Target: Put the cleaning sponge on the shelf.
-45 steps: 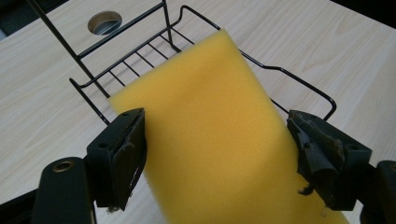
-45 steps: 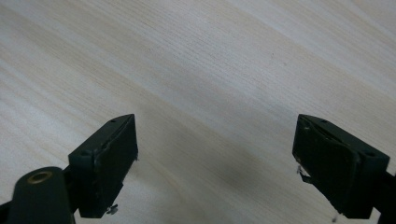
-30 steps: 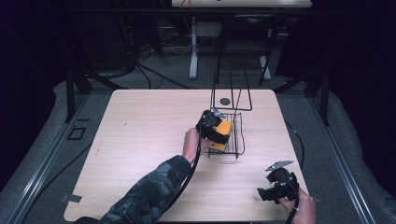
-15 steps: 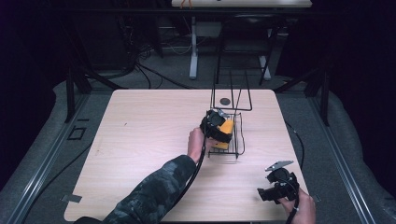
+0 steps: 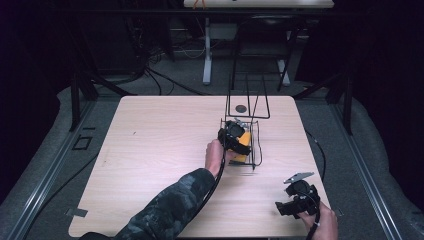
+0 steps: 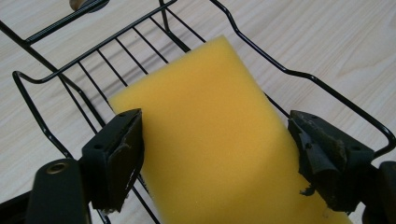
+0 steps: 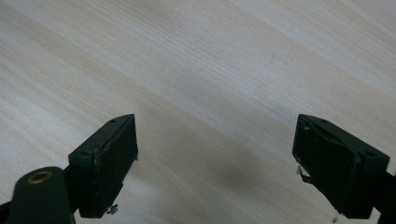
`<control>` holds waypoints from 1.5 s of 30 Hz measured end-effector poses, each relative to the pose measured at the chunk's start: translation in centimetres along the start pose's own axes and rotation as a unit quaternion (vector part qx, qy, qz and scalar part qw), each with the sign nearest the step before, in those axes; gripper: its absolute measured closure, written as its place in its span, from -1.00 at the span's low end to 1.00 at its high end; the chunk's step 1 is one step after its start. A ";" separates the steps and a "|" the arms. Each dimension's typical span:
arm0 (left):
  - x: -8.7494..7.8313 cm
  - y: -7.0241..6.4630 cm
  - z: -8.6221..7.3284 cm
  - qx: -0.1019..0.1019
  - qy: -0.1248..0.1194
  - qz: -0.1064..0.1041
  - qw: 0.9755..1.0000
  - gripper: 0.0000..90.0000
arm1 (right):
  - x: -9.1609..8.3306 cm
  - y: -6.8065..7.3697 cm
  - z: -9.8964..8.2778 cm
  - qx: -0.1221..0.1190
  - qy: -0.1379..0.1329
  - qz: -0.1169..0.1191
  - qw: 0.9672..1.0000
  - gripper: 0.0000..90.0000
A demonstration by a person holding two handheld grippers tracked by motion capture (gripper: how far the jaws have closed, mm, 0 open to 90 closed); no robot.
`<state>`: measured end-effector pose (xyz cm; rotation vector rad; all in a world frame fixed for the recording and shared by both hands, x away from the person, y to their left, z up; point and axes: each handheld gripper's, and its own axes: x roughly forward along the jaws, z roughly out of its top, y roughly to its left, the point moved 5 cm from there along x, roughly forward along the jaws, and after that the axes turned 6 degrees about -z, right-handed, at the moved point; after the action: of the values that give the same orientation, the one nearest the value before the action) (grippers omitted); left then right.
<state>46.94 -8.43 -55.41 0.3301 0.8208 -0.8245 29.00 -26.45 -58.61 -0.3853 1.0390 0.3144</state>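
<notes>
Both our grippers are spread: left gripper [image 6: 215,149], jaws just opening, flanks the yellow sponge [image 6: 210,135] lying in the black wire basket [image 5: 252,145]; right gripper [image 7: 217,158] hovers over bare table [image 7: 196,60]

a pale wooden desk [image 5: 150,150] stands on a grey floor [image 5: 45,165], its grain running lengthwise. a small dark round disc [image 5: 241,108] lies near the desk's far edge. beyond the desk – a white table leg [image 5: 206,55] and loose black cables [image 5: 165,75] across the floor. a metal rail [image 5: 367,170] runs along the floor at the right – another at the left [image 5: 50,170].
</notes>
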 end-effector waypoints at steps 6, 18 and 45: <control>0.1 -0.1 -0.1 0.000 -0.001 0.007 1.000 -0.65 | -0.1 0.0 0.0 0.000 -0.001 0.002 1.000 -0.70; -1.4 -0.2 0.0 0.005 -0.023 0.001 1.000 -0.80 | -0.2 -0.1 0.0 0.001 -0.004 0.002 1.000 -0.70; -9.2 1.9 -3.6 0.029 -0.051 0.000 0.998 -0.90 | -0.1 0.1 0.1 0.004 -0.003 0.002 1.000 -0.70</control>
<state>42.86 -0.40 -50.91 0.3366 0.7027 -0.8593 28.98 -26.38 -58.49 -0.3755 1.0346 0.3144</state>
